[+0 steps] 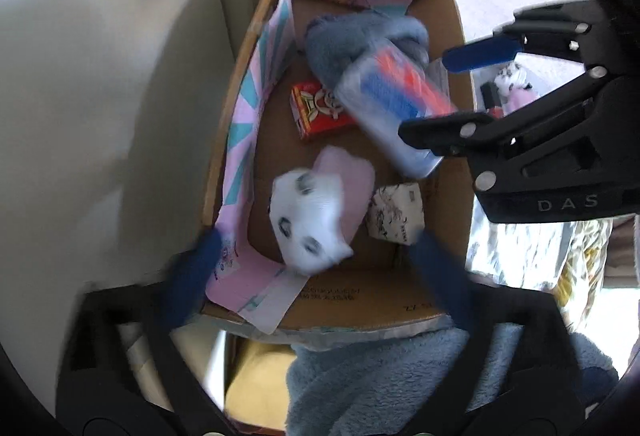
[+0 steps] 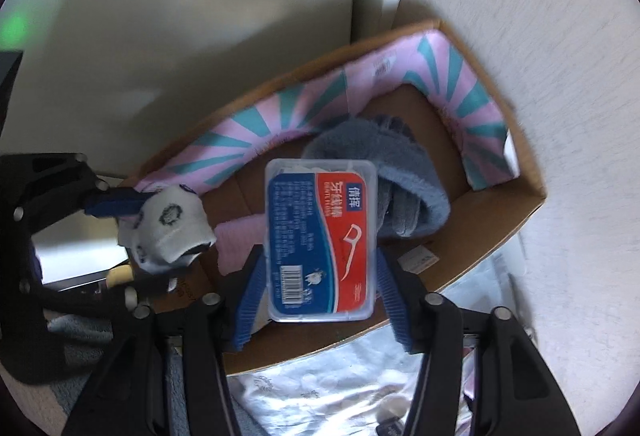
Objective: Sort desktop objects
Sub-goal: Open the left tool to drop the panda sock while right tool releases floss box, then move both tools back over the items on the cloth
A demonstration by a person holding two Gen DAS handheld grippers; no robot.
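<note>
Cardboard box; floss case between right claw fingers

Soft daylight fills both views, brightest on the pale floor to the right of the cardboard box, where it nearly washes out. Left of the box, broad grey shadows fall on the wall. Motion blur smears the white sock inside it. Fisheye bending curves the box walls, and dark vignette rings every corner.

One cardboard box, one floss case, one red packet, two socks
</note>
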